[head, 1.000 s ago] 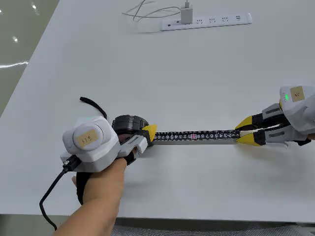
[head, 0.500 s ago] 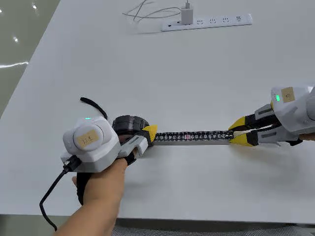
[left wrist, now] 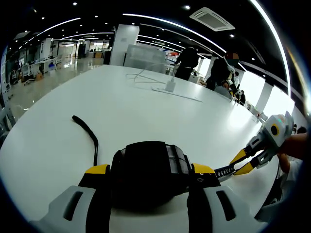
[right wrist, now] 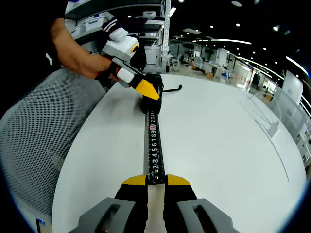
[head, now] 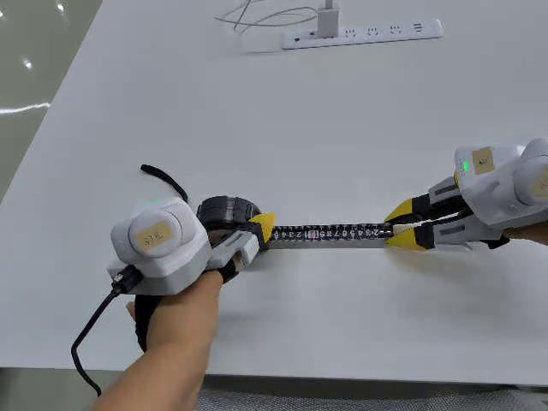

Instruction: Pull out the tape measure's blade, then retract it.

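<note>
White table takes up most of the head view, with grey floor showing in the upper left corner. Left gripper sits lower left of the head view, held from below by a person's hand. A black cable drops from its rear toward the bottom edge. Its jaws are clenched on the black tape measure, one on each side of the case, yellow tips at the case's flanks in the left gripper view. The case rests on the table, left of centre in the head view. Right gripper enters from the right edge at mid-height, green light lit on its housing. Its jaws are pinched together on the free end of the blade. Blade is out, lying straight and low over the table from the case mouth rightward to the yellow jaw tips. Its face is dark with pale numerals and one red mark near mid-length. In the right gripper view it runs from bottom centre straight up to the case. White power strip lies at the top edge, well apart from the work, with a white charger plugged in and a white cord looping left. Black wrist strap curls on the table just upper left of the case.
</note>
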`<state>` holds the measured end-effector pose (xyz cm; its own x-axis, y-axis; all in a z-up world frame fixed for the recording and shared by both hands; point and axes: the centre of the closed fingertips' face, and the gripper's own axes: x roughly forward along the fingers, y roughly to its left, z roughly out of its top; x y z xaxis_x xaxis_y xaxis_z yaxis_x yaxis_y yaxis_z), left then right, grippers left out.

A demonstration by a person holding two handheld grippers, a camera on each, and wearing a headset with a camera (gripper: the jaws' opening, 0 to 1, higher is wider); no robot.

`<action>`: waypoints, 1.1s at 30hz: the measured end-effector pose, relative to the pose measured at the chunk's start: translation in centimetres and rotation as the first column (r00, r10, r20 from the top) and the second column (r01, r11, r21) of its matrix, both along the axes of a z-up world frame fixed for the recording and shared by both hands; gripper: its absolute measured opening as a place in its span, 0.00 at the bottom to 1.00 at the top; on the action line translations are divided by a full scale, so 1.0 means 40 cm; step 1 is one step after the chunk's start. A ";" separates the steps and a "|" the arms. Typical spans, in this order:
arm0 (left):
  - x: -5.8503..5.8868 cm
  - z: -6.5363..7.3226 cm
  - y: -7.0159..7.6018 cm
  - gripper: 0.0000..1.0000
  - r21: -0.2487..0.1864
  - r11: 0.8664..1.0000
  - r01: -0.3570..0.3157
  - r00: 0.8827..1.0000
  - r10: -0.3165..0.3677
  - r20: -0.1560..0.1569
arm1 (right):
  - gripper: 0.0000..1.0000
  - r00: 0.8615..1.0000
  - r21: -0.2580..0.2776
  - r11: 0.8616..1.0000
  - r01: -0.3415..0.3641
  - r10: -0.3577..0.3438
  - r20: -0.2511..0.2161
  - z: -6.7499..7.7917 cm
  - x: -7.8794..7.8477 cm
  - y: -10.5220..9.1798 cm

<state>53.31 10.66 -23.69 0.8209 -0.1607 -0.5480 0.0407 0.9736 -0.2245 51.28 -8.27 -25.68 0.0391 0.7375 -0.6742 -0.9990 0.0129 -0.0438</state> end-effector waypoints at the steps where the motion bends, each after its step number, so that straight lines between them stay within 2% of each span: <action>1: 0.000 0.000 0.000 0.58 0.000 1.000 -0.001 1.000 0.001 0.000 | 0.07 1.000 0.001 1.000 0.000 0.000 0.001 0.000 0.000 0.003; 33: 0.007 -0.006 0.011 0.58 -0.002 1.000 -0.003 1.000 0.003 0.005 | 0.07 0.999 0.023 0.999 -0.035 0.035 0.012 -0.005 0.000 0.114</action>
